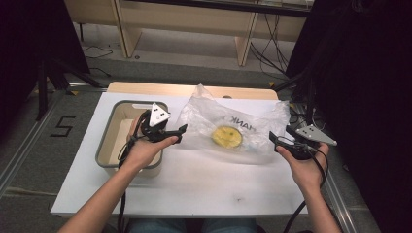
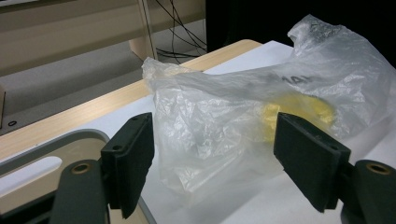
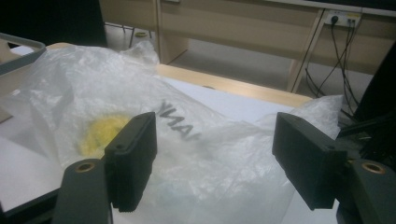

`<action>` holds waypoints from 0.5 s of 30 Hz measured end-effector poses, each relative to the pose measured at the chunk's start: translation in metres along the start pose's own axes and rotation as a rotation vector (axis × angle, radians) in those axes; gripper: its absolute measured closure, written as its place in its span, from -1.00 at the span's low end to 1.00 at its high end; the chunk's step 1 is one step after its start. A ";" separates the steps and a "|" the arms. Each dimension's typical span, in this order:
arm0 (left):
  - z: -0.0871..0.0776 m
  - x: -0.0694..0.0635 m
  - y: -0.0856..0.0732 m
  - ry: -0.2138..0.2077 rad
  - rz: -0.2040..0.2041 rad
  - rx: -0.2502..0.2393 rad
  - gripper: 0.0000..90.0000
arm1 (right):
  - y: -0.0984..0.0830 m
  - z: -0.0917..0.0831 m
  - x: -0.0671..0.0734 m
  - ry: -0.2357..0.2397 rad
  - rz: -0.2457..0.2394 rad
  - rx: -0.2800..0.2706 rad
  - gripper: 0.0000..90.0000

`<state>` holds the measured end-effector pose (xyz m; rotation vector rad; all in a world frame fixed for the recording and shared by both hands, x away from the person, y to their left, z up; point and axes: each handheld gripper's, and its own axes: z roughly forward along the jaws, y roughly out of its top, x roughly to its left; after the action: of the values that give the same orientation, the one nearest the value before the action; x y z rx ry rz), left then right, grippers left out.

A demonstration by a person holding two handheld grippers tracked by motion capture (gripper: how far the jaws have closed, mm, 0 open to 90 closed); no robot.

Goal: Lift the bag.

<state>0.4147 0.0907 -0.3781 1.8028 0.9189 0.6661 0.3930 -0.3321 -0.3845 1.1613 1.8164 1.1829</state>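
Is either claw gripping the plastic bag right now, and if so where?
Neither. The left claw and right claw both stand open at opposite ends of the plastic bag, with its film ahead of the jaws, not pinched between them.

One clear plastic bag [image 1: 233, 128] lies on the table [image 1: 194, 184], with one round yellow thing [image 1: 227, 136] inside it, toward the middle. One grey-rimmed tub [image 1: 109, 141] stands at the bag's nine o'clock. Two grippers are in the high view: the left gripper [image 1: 177, 134] at the bag's nine o'clock edge and the right gripper [image 1: 275, 141] at its four o'clock edge, each with two black jaws spread apart. Two hands hold them.
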 end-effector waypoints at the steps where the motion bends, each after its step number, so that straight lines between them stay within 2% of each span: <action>1: 0.000 0.000 0.000 0.000 0.000 0.000 -0.36 | 0.000 0.000 0.000 0.000 0.000 0.000 -0.29; 6: -0.008 -0.003 -0.008 -0.029 0.025 0.016 -0.37 | -0.009 -0.006 0.001 0.039 -0.004 0.027 -0.29; 15: -0.013 -0.007 -0.013 -0.043 0.025 0.017 -0.37 | -0.019 -0.012 0.003 0.077 -0.009 0.056 -0.28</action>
<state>0.3971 0.0951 -0.3857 1.8400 0.8773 0.6350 0.3758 -0.3373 -0.3983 1.1514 1.9210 1.1932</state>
